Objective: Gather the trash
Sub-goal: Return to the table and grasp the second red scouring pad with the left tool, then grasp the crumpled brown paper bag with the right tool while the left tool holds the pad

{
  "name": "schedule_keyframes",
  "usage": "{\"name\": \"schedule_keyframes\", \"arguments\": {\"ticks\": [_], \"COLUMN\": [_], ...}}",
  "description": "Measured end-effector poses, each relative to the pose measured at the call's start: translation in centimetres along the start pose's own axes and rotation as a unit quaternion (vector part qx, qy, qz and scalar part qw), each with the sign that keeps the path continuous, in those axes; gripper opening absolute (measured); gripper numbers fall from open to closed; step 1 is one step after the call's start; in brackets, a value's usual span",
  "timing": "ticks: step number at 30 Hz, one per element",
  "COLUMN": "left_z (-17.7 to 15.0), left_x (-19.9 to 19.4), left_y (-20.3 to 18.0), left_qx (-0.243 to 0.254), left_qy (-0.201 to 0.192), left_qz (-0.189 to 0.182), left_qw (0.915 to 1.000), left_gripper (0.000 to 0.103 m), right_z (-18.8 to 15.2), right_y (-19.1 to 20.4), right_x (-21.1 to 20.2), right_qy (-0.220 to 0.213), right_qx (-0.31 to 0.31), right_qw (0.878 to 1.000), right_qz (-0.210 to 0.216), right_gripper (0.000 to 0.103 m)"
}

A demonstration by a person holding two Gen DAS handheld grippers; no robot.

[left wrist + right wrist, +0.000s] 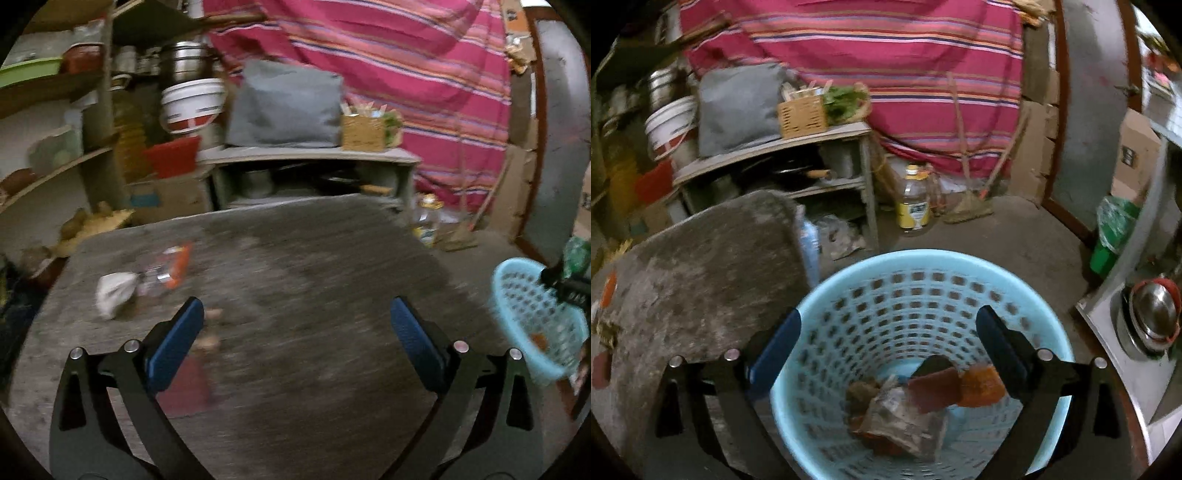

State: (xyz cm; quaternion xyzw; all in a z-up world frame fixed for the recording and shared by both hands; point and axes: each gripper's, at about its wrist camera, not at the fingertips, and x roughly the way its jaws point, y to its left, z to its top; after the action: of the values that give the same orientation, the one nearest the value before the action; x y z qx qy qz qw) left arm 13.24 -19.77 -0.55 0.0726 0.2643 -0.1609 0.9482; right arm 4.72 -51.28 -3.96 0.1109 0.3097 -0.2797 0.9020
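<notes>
Place: a cramped home kitchen and storeroom.
Cookware: steel pots (pixel 183 61) stacked on wooden shelves (pixel 55 88), a white bucket (pixel 192 105) beside them, a steel bowl (pixel 1154 314) at the right.
Storage: cardboard boxes (pixel 1136 155), an oil bottle (pixel 913 201) on the bare floor, a broom (pixel 967 208) near it.
Furnishings: a striped pink cloth (pixel 388 55) hanging behind a low shelf unit (pixel 314 173); a worn grey counter (pixel 295 295).
</notes>
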Motion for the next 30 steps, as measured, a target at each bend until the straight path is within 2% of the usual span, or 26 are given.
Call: {"name": "schedule_keyframes", "arguments": {"ticks": [5, 8, 9, 12, 16, 21, 25, 28, 30], "left_z": [-2.2, -3.7, -4.3, -5.8, -6.5, -6.6, -6.9, -6.7, -6.6], "left_x": [1.2, 2.2, 2.6, 3.8, 5.4, 6.5, 7.8, 7.3, 7.0], "left_y": [5.8, 8.8, 9.6, 11.0, 12.0, 11.5, 11.4, 11.6, 11.7], "left_qx": [-0.015, -0.048, -0.055, -0.064, -0.090, -0.081, -0.075, -0.081, -0.080], "left_qy": [0.029, 0.054, 0.064, 0.097, 0.138, 0.158, 0.193, 0.181, 0.177], "left_qz": [0.050, 0.056, 0.060, 0.068, 0.050, 0.041, 0.033, 0.018, 0.015], "left_qw": [0.9982, 0.9958, 0.9946, 0.9909, 0.9850, 0.9833, 0.9777, 0.9799, 0.9809], "left_gripper": [0.098, 0.098, 0.098, 0.098, 0.098, 0.098, 0.096, 0.087, 0.087], "right_z": [-0.4, -0.7, -0.8, -0.9, -1.3, -1.5, -1.8, -1.9, -2.0], "right_y": [4.3, 7.2, 8.0, 10.5, 13.5, 15.3, 16.7, 17.7, 18.4], "right_x": [0.1, 0.1, 0.0, -0.1, 0.4, 1.3, 1.6, 1.7, 1.7], "right_qy": [0.005, 0.003, 0.001, -0.005, 0.007, 0.030, 0.034, 0.033, 0.036], "right_qx": [-0.024, -0.050, -0.056, -0.074, -0.101, -0.088, -0.097, -0.106, -0.107], "right_qw": [0.999, 0.998, 0.998, 0.996, 0.994, 0.993, 0.991, 0.990, 0.990], "right_qz": [0.027, 0.031, 0.032, 0.042, 0.049, 0.075, 0.083, 0.082, 0.086], "right_gripper": [0.094, 0.094, 0.097, 0.099, 0.099, 0.099, 0.099, 0.099, 0.099]}}
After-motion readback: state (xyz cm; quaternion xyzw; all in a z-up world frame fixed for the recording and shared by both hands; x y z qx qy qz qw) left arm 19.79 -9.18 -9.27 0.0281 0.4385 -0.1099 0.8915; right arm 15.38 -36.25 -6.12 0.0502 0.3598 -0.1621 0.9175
